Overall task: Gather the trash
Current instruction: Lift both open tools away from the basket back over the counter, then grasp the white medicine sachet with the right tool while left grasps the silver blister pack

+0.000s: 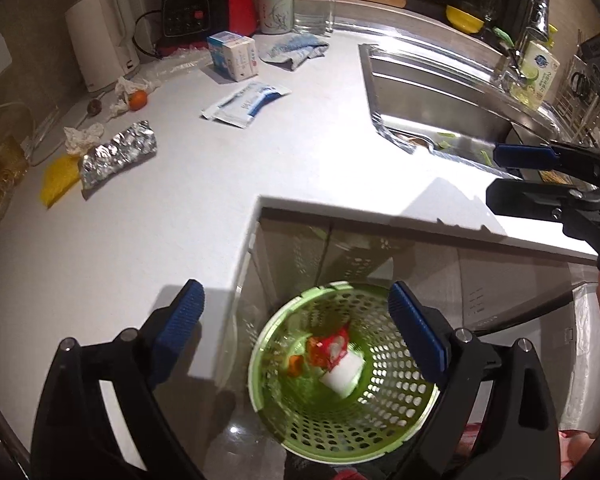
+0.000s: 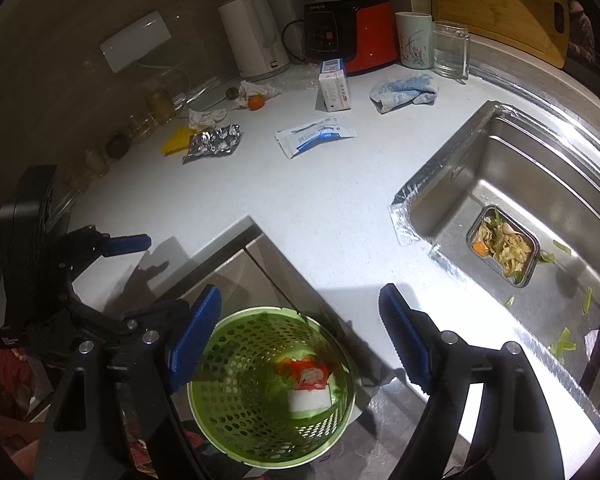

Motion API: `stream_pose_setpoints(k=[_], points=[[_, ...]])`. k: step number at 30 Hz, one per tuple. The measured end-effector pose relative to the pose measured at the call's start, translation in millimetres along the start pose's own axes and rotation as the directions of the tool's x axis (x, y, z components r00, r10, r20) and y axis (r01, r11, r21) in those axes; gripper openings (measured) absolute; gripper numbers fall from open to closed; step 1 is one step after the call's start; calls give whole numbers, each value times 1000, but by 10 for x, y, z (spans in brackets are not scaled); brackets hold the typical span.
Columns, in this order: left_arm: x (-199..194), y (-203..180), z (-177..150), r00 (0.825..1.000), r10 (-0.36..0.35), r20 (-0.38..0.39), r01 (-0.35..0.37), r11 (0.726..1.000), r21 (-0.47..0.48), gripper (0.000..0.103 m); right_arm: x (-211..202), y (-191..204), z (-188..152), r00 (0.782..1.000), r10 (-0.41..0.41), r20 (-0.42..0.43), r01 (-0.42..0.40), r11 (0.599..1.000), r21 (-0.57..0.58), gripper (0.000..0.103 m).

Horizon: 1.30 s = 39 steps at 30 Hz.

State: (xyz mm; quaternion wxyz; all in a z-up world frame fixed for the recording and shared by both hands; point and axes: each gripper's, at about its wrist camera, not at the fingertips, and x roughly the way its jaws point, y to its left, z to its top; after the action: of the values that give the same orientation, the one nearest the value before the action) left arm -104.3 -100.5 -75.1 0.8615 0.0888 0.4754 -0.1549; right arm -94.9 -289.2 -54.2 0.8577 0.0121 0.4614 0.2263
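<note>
A green perforated basket (image 1: 300, 420) (image 2: 236, 408) stands on the floor below the counter's inner corner. It holds a red wrapper (image 1: 332, 348) and a white scrap (image 2: 310, 400). Both grippers hang above it, empty. My left gripper (image 1: 296, 296) is open over the basket's rim. My right gripper (image 2: 300, 296) is open too and shows at the right edge of the left wrist view (image 1: 508, 178). On the white counter (image 1: 220, 184) lie a crumpled foil wrapper (image 1: 118, 156) (image 2: 214, 144), a yellow packet (image 1: 58, 180), crumpled tissue (image 1: 82, 136) and white-and-blue sachets (image 1: 246, 104) (image 2: 316, 136).
At the counter's back stand a white kettle (image 2: 254, 36), a red-and-black cooker (image 2: 348, 36), a mug (image 2: 414, 40), a glass (image 2: 452, 50), a small carton (image 2: 334, 86) and a blue cloth (image 2: 406, 90). The steel sink (image 2: 460, 184) holds a tray of food scraps (image 2: 502, 246).
</note>
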Motion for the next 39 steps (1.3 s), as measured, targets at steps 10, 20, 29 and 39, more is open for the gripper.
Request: stream_pose_setpoints(k=[10,20,29,39], points=[[504,1117,804,981,166,106,-182,969,166,89,914,90,954,1000,7,-11,-6,1000,31,81],[1052,1500,1109,992,83,97,-126,761,637,89,1711,-167,1512,994,-104,-38,110,904,412,81],[1248,1648,1149,995,-86,50,25,705,708,90,1996,-57,1632,959,-272,-76,271,812,517,81],[1345,1826,1220,982,-179,-65,173,693,700,88,2188,-51,1676,958,-277,-71,271,801,534,50]])
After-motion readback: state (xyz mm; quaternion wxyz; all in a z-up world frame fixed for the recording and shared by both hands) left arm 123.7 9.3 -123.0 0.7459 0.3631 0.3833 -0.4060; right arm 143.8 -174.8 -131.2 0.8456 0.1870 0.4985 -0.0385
